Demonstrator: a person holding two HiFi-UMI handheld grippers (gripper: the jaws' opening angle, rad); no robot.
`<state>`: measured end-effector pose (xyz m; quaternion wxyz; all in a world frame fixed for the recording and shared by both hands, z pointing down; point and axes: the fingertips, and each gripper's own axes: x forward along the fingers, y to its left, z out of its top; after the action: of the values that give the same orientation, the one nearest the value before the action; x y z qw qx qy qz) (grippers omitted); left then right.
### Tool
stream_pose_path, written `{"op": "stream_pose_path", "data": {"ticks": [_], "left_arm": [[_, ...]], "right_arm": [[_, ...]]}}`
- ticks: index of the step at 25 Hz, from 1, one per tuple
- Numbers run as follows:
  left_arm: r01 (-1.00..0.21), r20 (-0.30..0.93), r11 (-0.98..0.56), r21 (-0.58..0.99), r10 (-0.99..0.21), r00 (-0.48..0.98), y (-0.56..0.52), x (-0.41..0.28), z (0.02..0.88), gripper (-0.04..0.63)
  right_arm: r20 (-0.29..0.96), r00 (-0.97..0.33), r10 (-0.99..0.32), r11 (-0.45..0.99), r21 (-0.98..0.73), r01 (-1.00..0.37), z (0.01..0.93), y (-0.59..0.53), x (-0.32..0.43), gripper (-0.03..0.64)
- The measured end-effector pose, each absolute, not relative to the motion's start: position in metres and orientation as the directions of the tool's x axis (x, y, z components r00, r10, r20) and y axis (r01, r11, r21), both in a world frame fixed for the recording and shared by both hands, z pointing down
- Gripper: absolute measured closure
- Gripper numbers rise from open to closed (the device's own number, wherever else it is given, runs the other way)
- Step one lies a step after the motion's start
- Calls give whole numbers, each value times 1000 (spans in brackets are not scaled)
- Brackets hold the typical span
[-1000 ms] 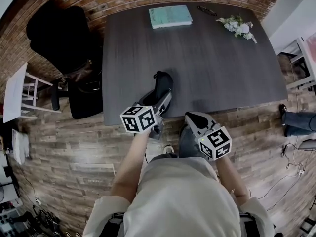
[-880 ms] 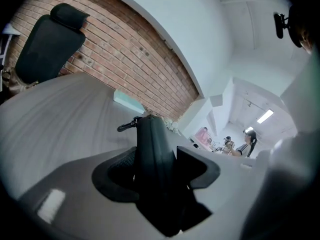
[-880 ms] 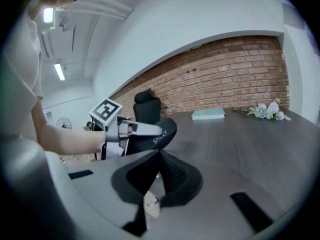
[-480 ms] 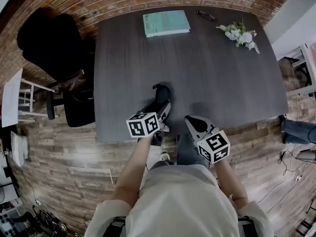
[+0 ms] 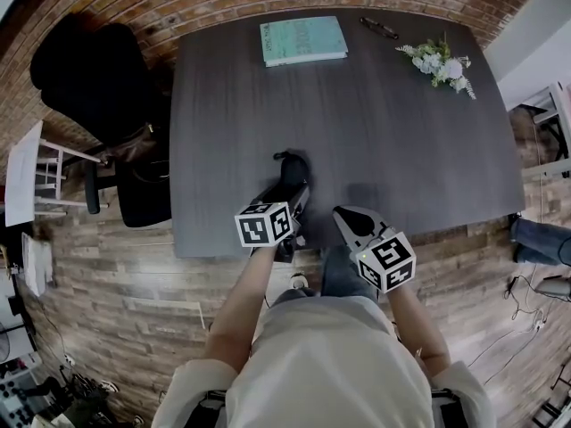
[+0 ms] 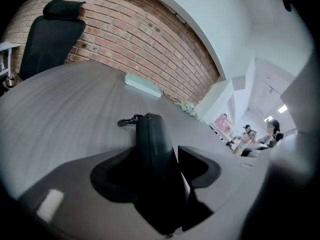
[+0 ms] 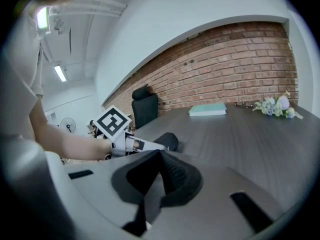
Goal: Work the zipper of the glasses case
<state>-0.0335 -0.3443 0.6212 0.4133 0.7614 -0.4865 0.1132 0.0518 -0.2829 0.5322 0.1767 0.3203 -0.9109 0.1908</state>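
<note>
The left gripper point(image 5: 294, 194) is opening its jaws around the glasses case point(image 6: 150, 139), which is standing on edge between them, apparently to steady it. Just right of it, the right gripper point(image 7: 160, 159) is waiting pinched closed and empty — presumably ready for the zipper.

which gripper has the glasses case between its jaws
The left gripper: the glasses case sits between its opening jaws; the right gripper is shut and empty.

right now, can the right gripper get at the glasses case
Probably yes. The right gripper, shut and empty, hangs close beside the glasses case with only table between. The left gripper, jaws opening, straddles the case's near end, so the far end looks free.
</note>
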Motion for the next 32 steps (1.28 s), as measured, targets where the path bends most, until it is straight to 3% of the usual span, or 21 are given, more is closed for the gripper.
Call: {"op": "stream_pose_path", "data": {"ticks": [7,18,32], "left_arm": [[-886,561,-125,447,-732,387,-343,-77,611,321],[-868,502,-166,467,-759,415,-317,-83,580,329],[-867,417,-229,443,-804,425,-199,-100,513,561]], "right_arm": [[439,-731,-523,721,-230,-654,529,-275,52,615],[425,-706,-566,702,-202,-683,515,-253,54,614],[329,-706,-628,684,-200,-702,481,-170,27,615]]}}
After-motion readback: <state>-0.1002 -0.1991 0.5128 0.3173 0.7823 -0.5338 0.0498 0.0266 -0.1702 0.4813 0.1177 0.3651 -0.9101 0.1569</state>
